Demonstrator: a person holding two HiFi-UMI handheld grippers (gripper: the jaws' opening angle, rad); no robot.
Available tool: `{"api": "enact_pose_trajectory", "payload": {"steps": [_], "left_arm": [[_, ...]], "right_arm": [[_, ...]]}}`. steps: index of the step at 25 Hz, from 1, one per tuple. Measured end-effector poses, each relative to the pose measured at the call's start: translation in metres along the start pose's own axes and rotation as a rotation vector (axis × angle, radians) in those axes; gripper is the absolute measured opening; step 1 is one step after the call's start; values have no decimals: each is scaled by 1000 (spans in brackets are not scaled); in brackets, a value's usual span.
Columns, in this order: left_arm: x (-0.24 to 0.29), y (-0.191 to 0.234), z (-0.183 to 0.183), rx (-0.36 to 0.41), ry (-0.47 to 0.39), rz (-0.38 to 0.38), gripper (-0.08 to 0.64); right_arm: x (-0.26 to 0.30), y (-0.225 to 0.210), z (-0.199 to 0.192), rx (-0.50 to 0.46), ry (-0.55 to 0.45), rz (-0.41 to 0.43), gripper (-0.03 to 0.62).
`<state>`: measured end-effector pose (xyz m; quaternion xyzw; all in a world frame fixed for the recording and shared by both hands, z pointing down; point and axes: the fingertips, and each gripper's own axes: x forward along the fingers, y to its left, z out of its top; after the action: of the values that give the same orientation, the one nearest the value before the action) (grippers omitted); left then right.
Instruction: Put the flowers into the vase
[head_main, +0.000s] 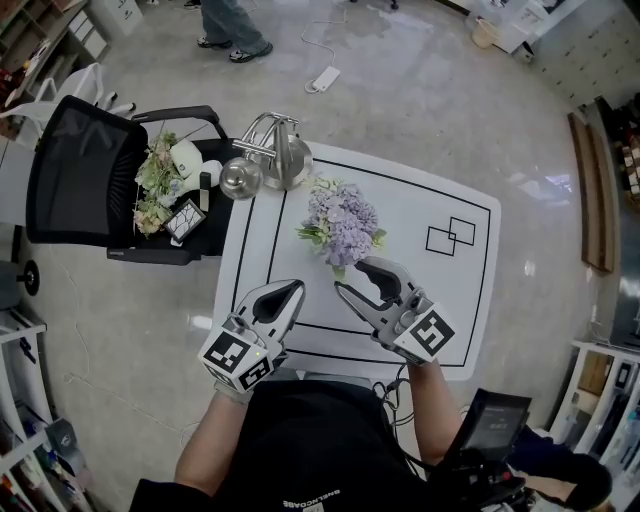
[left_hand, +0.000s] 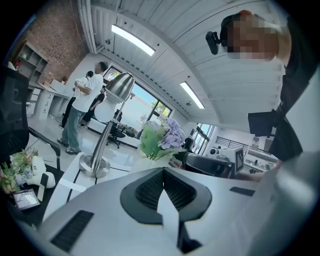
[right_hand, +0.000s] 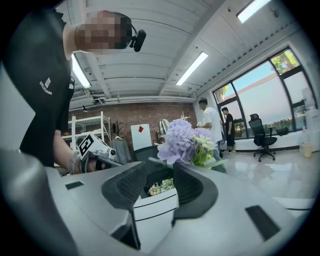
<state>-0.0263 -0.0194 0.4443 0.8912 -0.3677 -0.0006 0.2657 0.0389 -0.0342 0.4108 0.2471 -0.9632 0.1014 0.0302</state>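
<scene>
A bunch of purple hydrangea flowers (head_main: 341, 224) with green leaves stands on the white table (head_main: 450, 290), near its middle. The blooms hide whatever is under them. My right gripper (head_main: 352, 277) is just in front of the bunch, its jaws open and nothing between them. In the right gripper view the flowers (right_hand: 186, 141) rise just beyond the right gripper (right_hand: 172, 170). My left gripper (head_main: 287, 294) hovers over the table's near-left part, shut and empty. The left gripper view shows the left gripper (left_hand: 162, 170) with tips together and the flowers (left_hand: 162, 137) ahead.
A silver desk lamp (head_main: 268, 152) stands at the table's far-left corner. A black chair (head_main: 80, 180) to the left holds a second bundle of pale flowers (head_main: 155, 182) and small white items. People stand in the distance.
</scene>
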Motion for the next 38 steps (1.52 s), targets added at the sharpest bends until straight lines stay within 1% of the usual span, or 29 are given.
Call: {"api": "enact_pose_trajectory", "payload": {"steps": [4, 7, 11, 20, 25, 32, 38], "left_arm": [[6, -4, 0, 8, 7, -24, 5], [11, -13, -2, 20, 20, -56, 5], [19, -28, 1, 47, 35, -105, 5], [39, -84, 2, 109, 74, -242, 5], [42, -116, -3, 140, 88, -310, 5], [41, -139, -9, 161, 94, -357, 5], [37, -150, -12, 169, 102, -376, 5]], "right_arm": [[-5, -1, -1, 14, -15, -26, 166], [-17, -1, -3, 28, -21, -65, 166], [-36, -4, 5, 24, -52, -121, 166], [-94, 6, 34, -28, -115, -256, 164], [-129, 18, 45, 9, -187, -328, 160], [-165, 31, 47, 12, -234, -422, 120], [-184, 38, 46, 17, -249, -469, 103]]}}
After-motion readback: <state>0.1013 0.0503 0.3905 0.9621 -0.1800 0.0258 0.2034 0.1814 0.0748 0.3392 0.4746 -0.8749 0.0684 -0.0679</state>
